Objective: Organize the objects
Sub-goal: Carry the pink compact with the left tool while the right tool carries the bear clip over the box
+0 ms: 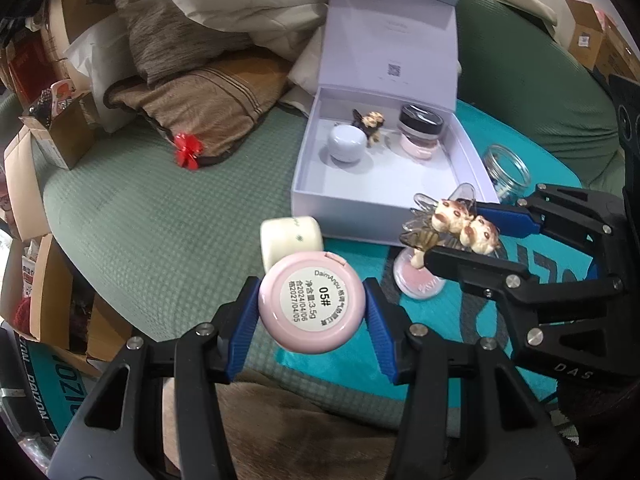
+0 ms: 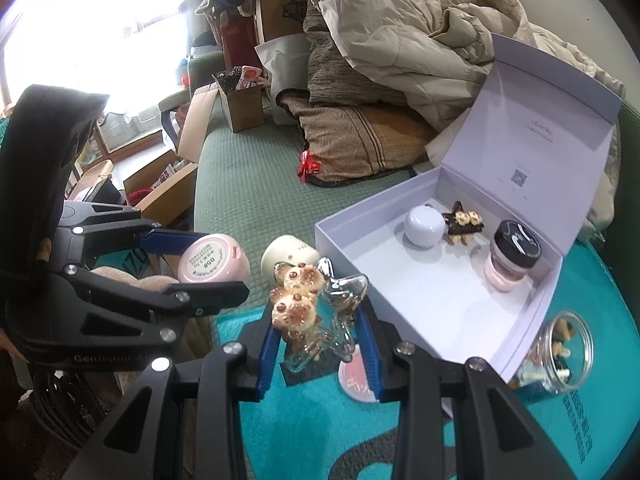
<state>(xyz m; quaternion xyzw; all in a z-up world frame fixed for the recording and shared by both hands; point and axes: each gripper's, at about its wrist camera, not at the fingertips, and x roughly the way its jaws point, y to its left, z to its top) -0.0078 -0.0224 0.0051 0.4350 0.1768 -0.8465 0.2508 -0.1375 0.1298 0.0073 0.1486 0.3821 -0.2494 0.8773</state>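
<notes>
Your left gripper (image 1: 311,312) is clamped on a round pink compact (image 1: 311,301), one blue pad on each side of its rim. The compact is held clear of the bed with its labelled flat face turned back toward the left wrist camera, so its short axis runs along the fingers; the printed "05#" reads sideways there. Just beyond it a cream jar (image 1: 291,239) lies on its side on the green bedspread (image 1: 160,216), its round axis running roughly left to right.

Your right gripper (image 2: 318,330) is closed on a clear star-shaped hair clip (image 2: 320,312) topped with two cream cat faces. The clip's long axis runs about along the fingers, with the cat faces stacked toward the far end and tilted to the left. It hangs above a teal bag (image 2: 300,420), over a flat pink disc (image 2: 356,382).

The white box (image 2: 532,312) stands open at the right on the teal bag, lid upright behind it. Inside, along the back, sit a pale round case (image 2: 424,226), a dark star clip (image 2: 464,224) with the same cat faces, and a black-lidded pink jar (image 2: 510,256). A glass jar (image 2: 564,354) lies on its side just outside the box's near corner, mouth toward the right wrist camera.
</notes>
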